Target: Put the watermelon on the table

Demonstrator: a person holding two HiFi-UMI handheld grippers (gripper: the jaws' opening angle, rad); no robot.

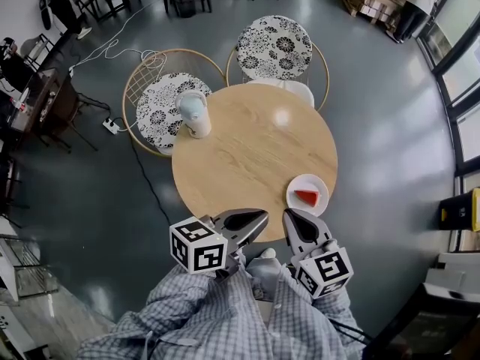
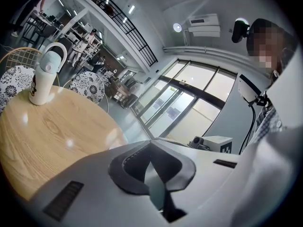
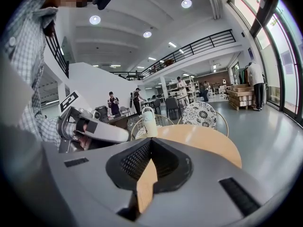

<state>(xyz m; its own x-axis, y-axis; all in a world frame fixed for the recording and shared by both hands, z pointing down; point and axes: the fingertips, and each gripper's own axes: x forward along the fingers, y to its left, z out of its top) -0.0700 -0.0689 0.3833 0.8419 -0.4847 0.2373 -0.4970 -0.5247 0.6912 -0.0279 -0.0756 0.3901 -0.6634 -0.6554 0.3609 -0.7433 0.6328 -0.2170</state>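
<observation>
while the wooden table (image 1: 247, 141) fills the middle of the head view, the left gripper (image 1: 262, 216) and right gripper (image 1: 289, 214) hover at its near edge, both clenched on nothing; the white plate (image 1: 294, 187) near the right one carries the watermelon (image 1: 306, 196).

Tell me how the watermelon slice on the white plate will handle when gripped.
The watermelon slice looks like a thin red wedge, so it is probably soft and slippery, and hard jaws could crush it. It lies flat on the white plate, so it should not roll. The plate may slide on the smooth table if pushed.
</observation>
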